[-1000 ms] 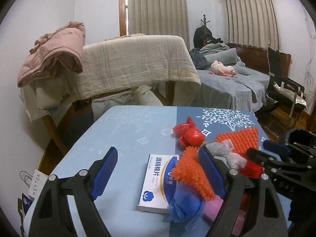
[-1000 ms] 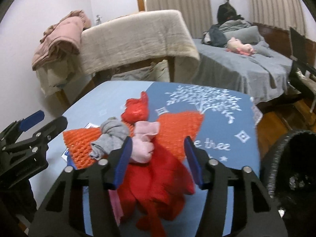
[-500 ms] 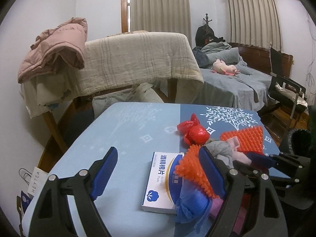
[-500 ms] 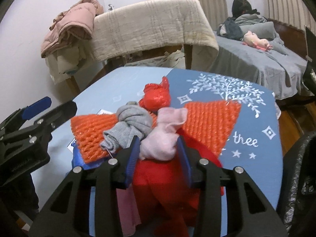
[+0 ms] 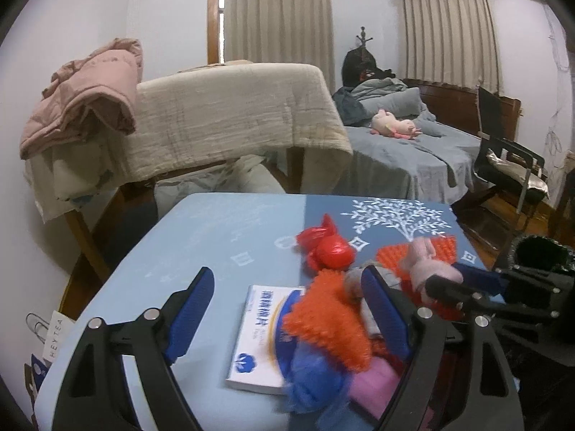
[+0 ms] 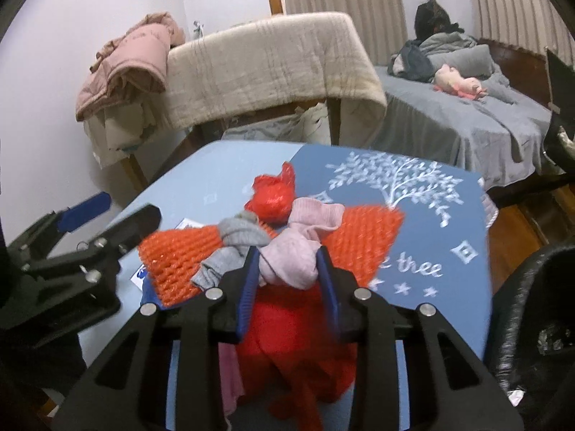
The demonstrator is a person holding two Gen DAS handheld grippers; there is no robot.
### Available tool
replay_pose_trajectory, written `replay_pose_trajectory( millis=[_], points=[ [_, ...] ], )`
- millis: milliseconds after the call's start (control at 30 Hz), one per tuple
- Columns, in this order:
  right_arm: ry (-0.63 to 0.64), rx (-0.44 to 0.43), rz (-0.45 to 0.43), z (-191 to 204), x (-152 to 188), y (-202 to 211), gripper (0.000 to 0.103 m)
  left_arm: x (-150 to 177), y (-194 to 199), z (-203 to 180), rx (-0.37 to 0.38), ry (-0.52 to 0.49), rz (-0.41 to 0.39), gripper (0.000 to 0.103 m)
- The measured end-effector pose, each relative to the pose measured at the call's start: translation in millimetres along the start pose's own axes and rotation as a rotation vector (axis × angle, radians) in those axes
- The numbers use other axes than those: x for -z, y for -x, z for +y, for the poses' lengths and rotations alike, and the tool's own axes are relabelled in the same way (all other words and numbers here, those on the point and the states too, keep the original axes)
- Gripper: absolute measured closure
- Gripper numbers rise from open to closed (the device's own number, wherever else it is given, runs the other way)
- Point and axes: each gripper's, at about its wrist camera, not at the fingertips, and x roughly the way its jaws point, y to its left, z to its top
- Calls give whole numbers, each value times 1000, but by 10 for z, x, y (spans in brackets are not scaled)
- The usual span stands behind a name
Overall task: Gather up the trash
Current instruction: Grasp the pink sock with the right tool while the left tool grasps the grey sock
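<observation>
A heap of trash lies on the blue table (image 6: 449, 222): two orange foam nets (image 6: 176, 255), a grey sock (image 6: 233, 233), a knotted red bag (image 6: 269, 197), crumpled red plastic (image 6: 287, 341) and a pink sock (image 6: 294, 255). My right gripper (image 6: 287, 255) is closing, and its blue pads press the pink sock from both sides. In the left wrist view the right gripper (image 5: 456, 280) holds that pink sock (image 5: 427, 262) over an orange net (image 5: 391, 255). My left gripper (image 5: 287, 280) stands wide open above a white box (image 5: 258, 337) and another orange net (image 5: 327, 327), touching neither.
A black trash bag (image 6: 532, 305) gapes at the table's right edge. A blue bag (image 5: 312, 377) and a pink wrapper (image 5: 370, 384) lie near the front. Behind the table stand a blanket-draped frame (image 5: 233, 115), a bed (image 5: 413, 151) and a chair (image 5: 510, 165).
The right gripper's jaws have narrowed from wide apart to pressing on the pink sock, which now sits bunched between them. The left gripper has stayed open and nearly still.
</observation>
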Motion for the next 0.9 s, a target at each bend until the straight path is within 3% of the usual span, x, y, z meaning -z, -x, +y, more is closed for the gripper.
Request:
replay_pose_trajectory(
  millis=[233, 433, 733, 900],
  points=[
    [-31, 58, -34, -282, -13, 203, 72, 19, -111, -273, 54, -39, 20, 24],
    [-59, 98, -27, -499, 68, 255, 72, 52, -298, -527, 90, -76, 55, 35],
    [-74, 112, -27, -641, 143, 295, 72, 120, -528, -721, 58, -101, 98, 36],
    [-89, 116, -26, -699, 178, 322, 72, 158, -590, -797, 44, -125, 110, 50]
  ],
)
